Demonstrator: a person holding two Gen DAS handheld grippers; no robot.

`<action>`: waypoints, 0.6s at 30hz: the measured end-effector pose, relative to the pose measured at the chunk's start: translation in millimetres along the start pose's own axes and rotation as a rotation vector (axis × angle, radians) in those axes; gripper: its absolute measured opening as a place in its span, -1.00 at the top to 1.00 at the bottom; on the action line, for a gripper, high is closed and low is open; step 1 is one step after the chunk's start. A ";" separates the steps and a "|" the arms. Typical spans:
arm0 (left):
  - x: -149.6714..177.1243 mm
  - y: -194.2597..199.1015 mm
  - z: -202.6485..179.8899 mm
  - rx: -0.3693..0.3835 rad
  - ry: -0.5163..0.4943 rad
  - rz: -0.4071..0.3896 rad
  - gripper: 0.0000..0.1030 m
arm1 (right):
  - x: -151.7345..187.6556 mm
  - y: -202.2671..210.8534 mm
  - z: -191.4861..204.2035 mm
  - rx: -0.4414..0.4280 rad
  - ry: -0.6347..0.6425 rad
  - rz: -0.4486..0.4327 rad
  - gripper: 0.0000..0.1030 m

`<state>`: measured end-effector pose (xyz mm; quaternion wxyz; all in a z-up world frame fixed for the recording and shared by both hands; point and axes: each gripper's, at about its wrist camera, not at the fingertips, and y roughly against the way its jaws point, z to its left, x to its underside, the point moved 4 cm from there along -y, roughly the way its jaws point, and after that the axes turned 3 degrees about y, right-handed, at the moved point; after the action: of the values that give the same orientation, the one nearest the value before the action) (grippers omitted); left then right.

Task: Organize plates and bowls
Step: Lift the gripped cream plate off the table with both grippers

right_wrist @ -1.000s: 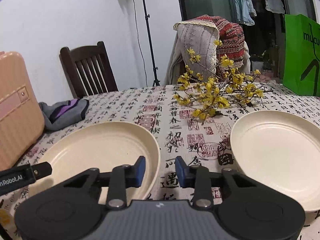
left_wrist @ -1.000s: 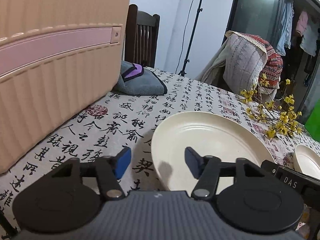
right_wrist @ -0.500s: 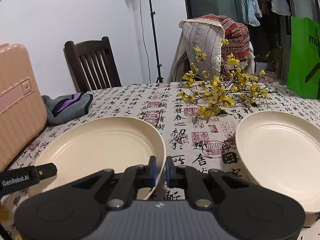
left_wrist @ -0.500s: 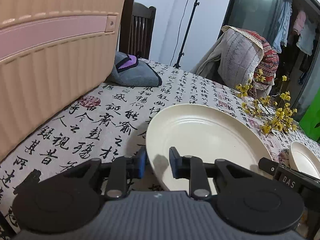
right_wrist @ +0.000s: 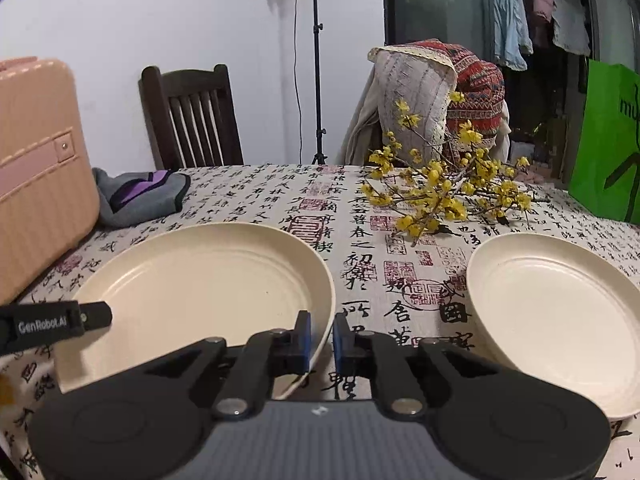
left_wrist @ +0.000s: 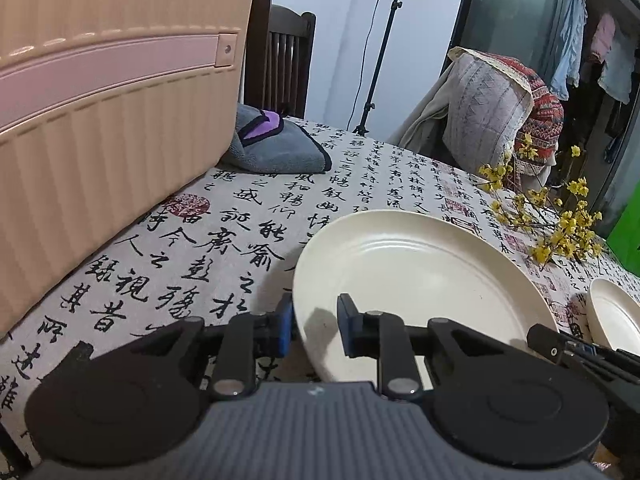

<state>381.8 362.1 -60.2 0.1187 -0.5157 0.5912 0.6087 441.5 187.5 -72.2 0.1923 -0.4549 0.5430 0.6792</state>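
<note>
Left wrist view: the left gripper [left_wrist: 314, 330] is clamped on the near left rim of a large round cream plate [left_wrist: 416, 276], one blue pad outside the rim and one inside the dish. Right wrist view: the right gripper [right_wrist: 320, 340] is clamped on the near right rim of the same plate [right_wrist: 200, 280], blue pads narrowly apart with the rim between them. The plate sits on a tablecloth printed with black calligraphy [right_wrist: 360, 256], near the front edge. A second, smaller cream plate [right_wrist: 560, 312] rests flat to the right, apart from the first. A spray of yellow blossoms on dark twigs [right_wrist: 444, 188] lies beyond, between the two plates. A ribbed peach suitcase [left_wrist: 100, 112] stands at the left, with a folded grey and purple cloth [left_wrist: 276, 144] just beside its far corner.
</note>
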 end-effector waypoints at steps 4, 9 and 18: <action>1.7 -2.2 -2.2 -0.017 -0.017 0.006 0.55 | -0.4 -0.6 -1.4 -0.009 -0.007 0.002 0.78; 2.0 -3.1 -2.2 -0.022 -0.017 0.004 0.55 | -2.8 -7.1 -5.6 -0.028 -0.046 0.009 0.73; 2.7 -3.0 -4.8 -0.032 -0.037 -0.002 0.55 | -3.4 -9.9 -7.4 -0.043 -0.062 0.007 0.74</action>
<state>385.2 357.7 -62.9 0.1220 -0.5066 0.5788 0.6273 453.7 184.9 -74.9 0.1970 -0.4357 0.5234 0.7052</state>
